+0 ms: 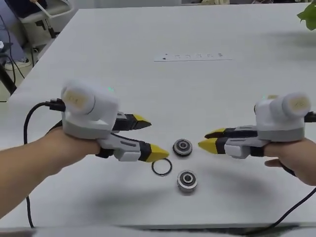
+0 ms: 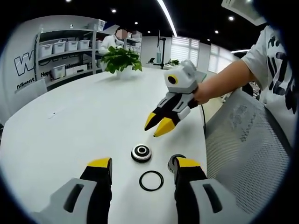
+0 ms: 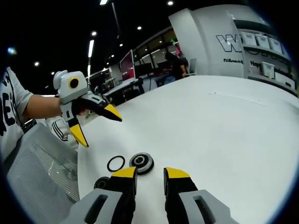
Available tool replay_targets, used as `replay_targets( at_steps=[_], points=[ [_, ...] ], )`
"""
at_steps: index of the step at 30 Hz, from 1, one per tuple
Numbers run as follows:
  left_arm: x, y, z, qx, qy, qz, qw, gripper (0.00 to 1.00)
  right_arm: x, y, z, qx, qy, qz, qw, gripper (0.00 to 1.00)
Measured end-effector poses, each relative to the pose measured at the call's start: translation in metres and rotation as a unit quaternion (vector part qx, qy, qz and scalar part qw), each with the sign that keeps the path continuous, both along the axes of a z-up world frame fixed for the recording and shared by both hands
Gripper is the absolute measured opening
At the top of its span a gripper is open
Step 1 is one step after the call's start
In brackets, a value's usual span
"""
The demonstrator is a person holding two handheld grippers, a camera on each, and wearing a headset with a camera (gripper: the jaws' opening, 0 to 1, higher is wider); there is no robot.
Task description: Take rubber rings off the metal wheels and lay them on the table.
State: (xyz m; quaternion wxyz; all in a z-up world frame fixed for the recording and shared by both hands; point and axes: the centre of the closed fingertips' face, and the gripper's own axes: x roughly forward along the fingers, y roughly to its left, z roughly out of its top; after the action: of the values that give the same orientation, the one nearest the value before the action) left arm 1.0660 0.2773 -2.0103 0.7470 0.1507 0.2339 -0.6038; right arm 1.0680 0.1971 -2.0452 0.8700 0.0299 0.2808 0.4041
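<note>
Take the loose ring (image 1: 162,167) as your marker. It lies flat on the bare table (image 1: 197,89), touching neither wheel. The far wheel (image 1: 182,147) sits just beyond the ring and a little toward your right hand. The near wheel (image 1: 187,180) sits just on your side of the ring, also toward the right. Both wheels lie flat with the axle hole up, so neither has a long side to line up on, and the rim can be met from any direction. Both rims look dark, and I cannot tell which of them carries a rubber band. Nothing here is in a tray or box; it all rests straight on the tabletop. Your left claw (image 1: 150,137) is spread wide and holds nothing, with its lower tip close to the ring on the side away from the wheels. In the left gripper view the ring lies between the two jaws and just ahead of them, and the near wheel is partly hidden behind one jaw tip. Your right claw (image 1: 210,138) shows only a narrow gap and is empty too. It points at the far wheel from the side opposite the ring — in the right gripper view that wheel lies dead ahead, just past the tips. I judge the right claw the nearer one to the far wheel, and its gap looks too narrow to take the rim as it stands.
</note>
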Motion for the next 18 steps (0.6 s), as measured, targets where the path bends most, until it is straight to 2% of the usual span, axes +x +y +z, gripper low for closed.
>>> replay_targets(
  at_steps=[11, 13, 18],
  points=[
    [-0.001, -0.017, -0.015, 0.008, 0.012, -0.014, 0.9998, 0.46, -0.002, 0.0, -0.008, -0.014, -0.003, 0.008, 0.9999, 0.23],
    [0.0, -0.02, -0.018, 0.006, 0.019, -0.015, 0.9997, 0.45, -0.003, 0.0, -0.008, -0.014, -0.004, 0.009, 0.9998, 0.23],
    [0.005, -0.024, -0.025, 0.011, 0.022, -0.017, 0.9996, 0.42, -0.004, 0.001, -0.01, -0.017, -0.003, 0.012, 0.9998, 0.24]
  ],
)
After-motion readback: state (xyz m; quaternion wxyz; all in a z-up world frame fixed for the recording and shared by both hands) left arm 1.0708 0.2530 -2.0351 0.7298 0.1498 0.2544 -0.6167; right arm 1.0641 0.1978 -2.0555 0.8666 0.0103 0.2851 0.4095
